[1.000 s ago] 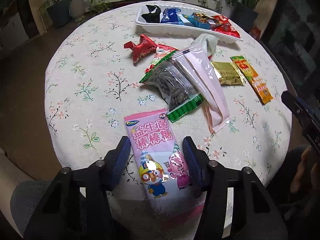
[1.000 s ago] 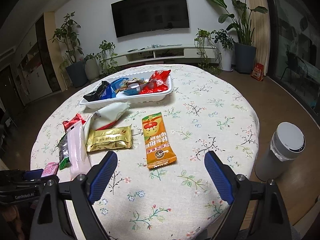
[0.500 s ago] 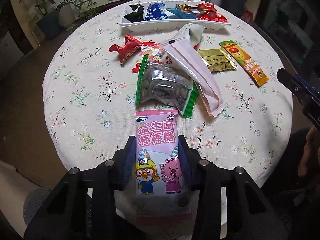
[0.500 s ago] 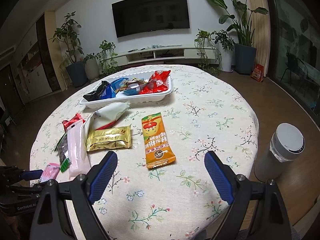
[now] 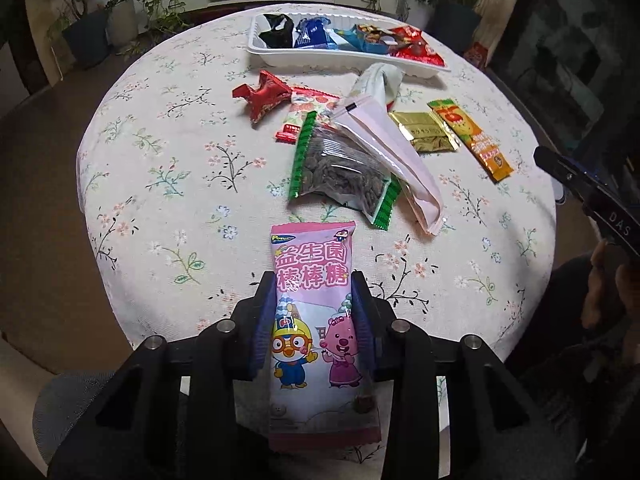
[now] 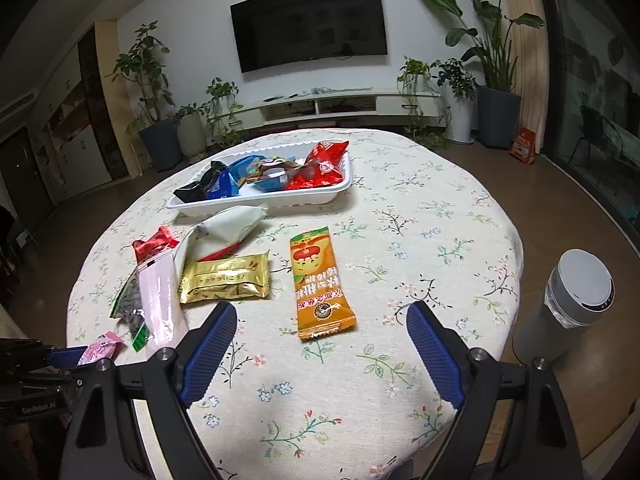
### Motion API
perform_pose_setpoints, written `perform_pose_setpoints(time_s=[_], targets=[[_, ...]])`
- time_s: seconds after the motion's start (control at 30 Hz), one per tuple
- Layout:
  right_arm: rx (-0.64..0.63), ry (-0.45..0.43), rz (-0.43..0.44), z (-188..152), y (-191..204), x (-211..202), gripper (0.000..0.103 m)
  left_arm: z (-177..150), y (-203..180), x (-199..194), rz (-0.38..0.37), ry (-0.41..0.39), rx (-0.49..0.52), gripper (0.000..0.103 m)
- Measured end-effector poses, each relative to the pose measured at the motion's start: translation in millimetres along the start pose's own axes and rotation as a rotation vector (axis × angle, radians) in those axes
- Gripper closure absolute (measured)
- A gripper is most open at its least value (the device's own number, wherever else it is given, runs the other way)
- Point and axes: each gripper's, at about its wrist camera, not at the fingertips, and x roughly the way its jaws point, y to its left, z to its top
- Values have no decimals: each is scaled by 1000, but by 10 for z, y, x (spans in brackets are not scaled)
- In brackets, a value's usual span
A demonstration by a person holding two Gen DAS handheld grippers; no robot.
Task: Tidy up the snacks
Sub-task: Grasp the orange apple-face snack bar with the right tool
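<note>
My left gripper (image 5: 314, 312) is shut on a pink cartoon candy bag (image 5: 316, 320) at the table's near edge; the bag also shows in the right wrist view (image 6: 100, 350). A white tray (image 5: 288, 56) with several snacks stands at the far side, also in the right wrist view (image 6: 256, 204). Loose snacks lie between: a clear seed bag with green edges (image 5: 340, 168), a pale pink pouch (image 5: 396, 156), a red wrapper (image 5: 266, 94), a gold pack (image 6: 226, 282) and an orange bar (image 6: 320, 284). My right gripper (image 6: 320, 354) is open and empty above the near right of the table.
The round table has a floral cloth (image 6: 420, 216). A white cylinder bin (image 6: 568, 304) stands on the floor to the right. A white-and-red pouch (image 6: 230, 226) lies just in front of the tray. Plants and a TV stand line the far wall.
My left gripper has closed its fingers onto the pink candy bag and lifted back a little. The right gripper has barely moved.
</note>
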Motion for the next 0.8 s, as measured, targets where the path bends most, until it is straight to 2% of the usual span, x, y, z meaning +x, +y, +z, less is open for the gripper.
perform_pose_setpoints(time_s=[0.17, 0.3, 0.4, 0.6, 0.8], targets=[[-67, 55, -29, 126, -6, 58, 19, 4, 152, -14, -83, -28, -55, 70], [-161, 154, -36, 196, 54, 292, 34, 31, 217, -28, -124, -49, -83, 70], [-212, 201, -35, 237, 99, 487, 35, 46, 243, -32, -150, -60, -95, 70], [-207, 281, -38, 297, 102, 847, 35, 50, 340, 16, -176, -70, -122, 70], [-277, 300, -54, 251, 226, 986, 36, 71, 393, 87, -196, -72, -128, 70]])
